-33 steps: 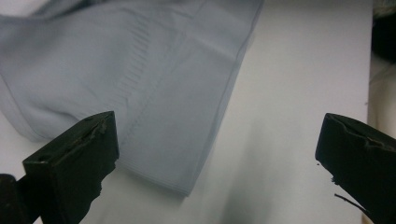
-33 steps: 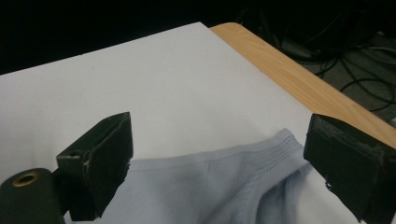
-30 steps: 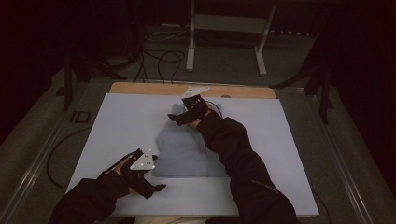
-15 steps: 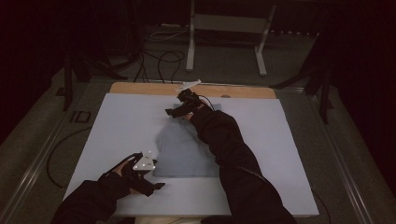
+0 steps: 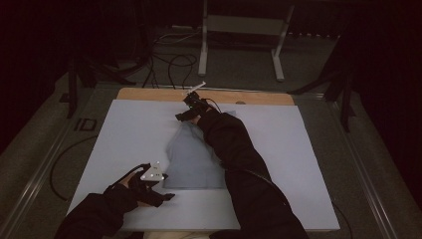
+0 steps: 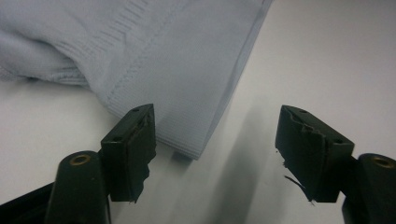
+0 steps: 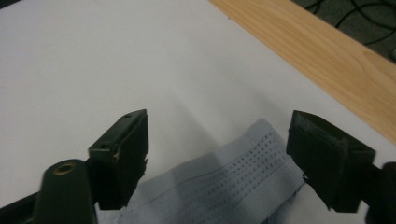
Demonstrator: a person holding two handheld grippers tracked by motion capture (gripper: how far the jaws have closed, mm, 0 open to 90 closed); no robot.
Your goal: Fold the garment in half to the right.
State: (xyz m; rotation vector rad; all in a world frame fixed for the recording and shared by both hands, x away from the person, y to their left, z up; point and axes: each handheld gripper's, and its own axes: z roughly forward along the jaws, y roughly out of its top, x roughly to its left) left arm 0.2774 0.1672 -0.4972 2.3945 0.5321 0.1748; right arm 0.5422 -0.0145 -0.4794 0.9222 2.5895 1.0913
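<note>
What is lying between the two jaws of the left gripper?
In the left gripper view, a corner of the garment lies between the closing jaws of the left gripper, over white table; pads not yet pressing.

A: From my seat the high view is dim; the room around the desk (image 5: 124, 129) goes almost black.

B: Mine are brighter, evenly lit, with soft shadows on the desk and blurred near edges.

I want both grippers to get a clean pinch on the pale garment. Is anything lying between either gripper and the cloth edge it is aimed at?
Nothing visible. A corner of the pale garment lies between the left gripper's open jaws; its perforated far edge lies between the right gripper's jaws. Both have just been closing; no pad presses yet.
</note>
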